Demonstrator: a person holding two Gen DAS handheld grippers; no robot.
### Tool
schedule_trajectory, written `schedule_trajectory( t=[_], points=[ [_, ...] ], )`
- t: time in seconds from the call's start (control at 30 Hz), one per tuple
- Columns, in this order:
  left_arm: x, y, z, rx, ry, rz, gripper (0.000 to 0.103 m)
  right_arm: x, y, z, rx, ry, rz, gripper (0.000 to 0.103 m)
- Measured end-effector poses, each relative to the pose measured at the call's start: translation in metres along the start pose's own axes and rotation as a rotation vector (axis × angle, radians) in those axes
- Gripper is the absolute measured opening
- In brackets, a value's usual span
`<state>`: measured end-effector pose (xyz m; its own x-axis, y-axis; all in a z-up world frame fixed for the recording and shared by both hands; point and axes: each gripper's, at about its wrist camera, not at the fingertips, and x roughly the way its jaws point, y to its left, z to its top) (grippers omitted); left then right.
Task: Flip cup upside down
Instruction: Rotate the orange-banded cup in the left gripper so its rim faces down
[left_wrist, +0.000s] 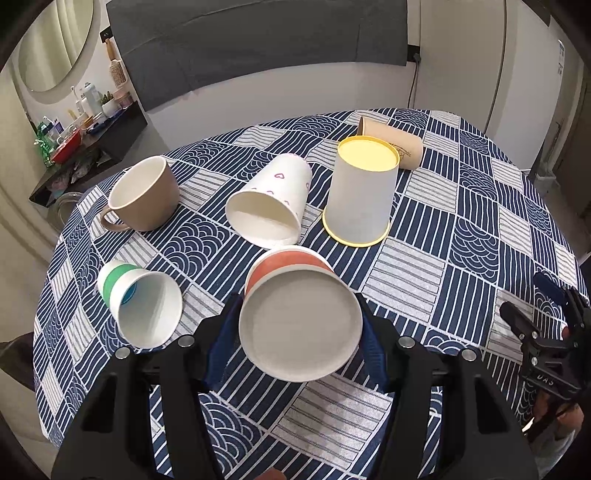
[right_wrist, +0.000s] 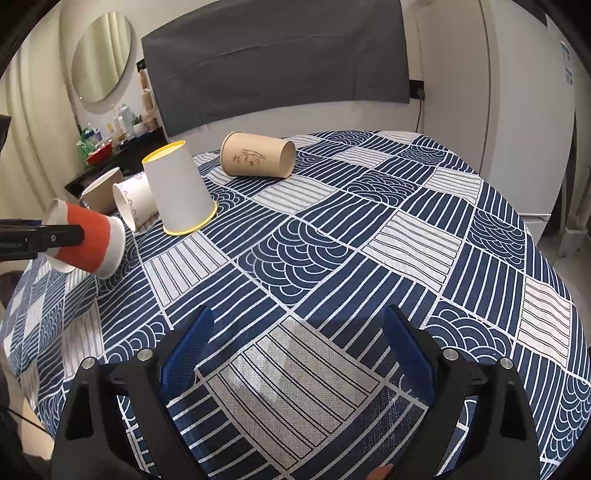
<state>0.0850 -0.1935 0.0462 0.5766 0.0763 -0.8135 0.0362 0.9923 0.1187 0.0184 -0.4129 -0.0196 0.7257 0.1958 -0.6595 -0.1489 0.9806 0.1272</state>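
Observation:
My left gripper (left_wrist: 301, 314) is shut on an orange and white paper cup (left_wrist: 299, 314). It holds the cup tilted above the table, base towards the camera and mouth pointing away. The right wrist view shows the same cup (right_wrist: 88, 242) at the far left, nearly on its side above the cloth, with the left gripper's finger (right_wrist: 48, 236) across it. My right gripper (right_wrist: 295, 350) is open and empty, low over the cloth near the front; it also shows at the right edge of the left wrist view (left_wrist: 546, 306).
On the blue patterned tablecloth (right_wrist: 332, 240) a white cup with a yellow rim (left_wrist: 360, 195) stands upside down. Lying on their sides are a heart-print cup (left_wrist: 271, 199), a green-banded cup (left_wrist: 142, 308) and a brown cup (right_wrist: 258, 155). A tan mug (left_wrist: 142, 195) lies tilted.

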Motion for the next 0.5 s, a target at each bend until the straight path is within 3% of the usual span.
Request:
schedule_trajectory(
  t=[0.17, 0.5],
  points=[
    [0.001, 0.004, -0.005, 0.011, 0.054, -0.040, 0.060, 0.000, 0.000, 0.000, 0.002, 0.001, -0.002, 0.088],
    [0.022, 0.013, 0.013, -0.008, 0.086, -0.018, 0.064, 0.001, 0.000, 0.000, 0.010, 0.010, -0.009, 0.088]
  ],
)
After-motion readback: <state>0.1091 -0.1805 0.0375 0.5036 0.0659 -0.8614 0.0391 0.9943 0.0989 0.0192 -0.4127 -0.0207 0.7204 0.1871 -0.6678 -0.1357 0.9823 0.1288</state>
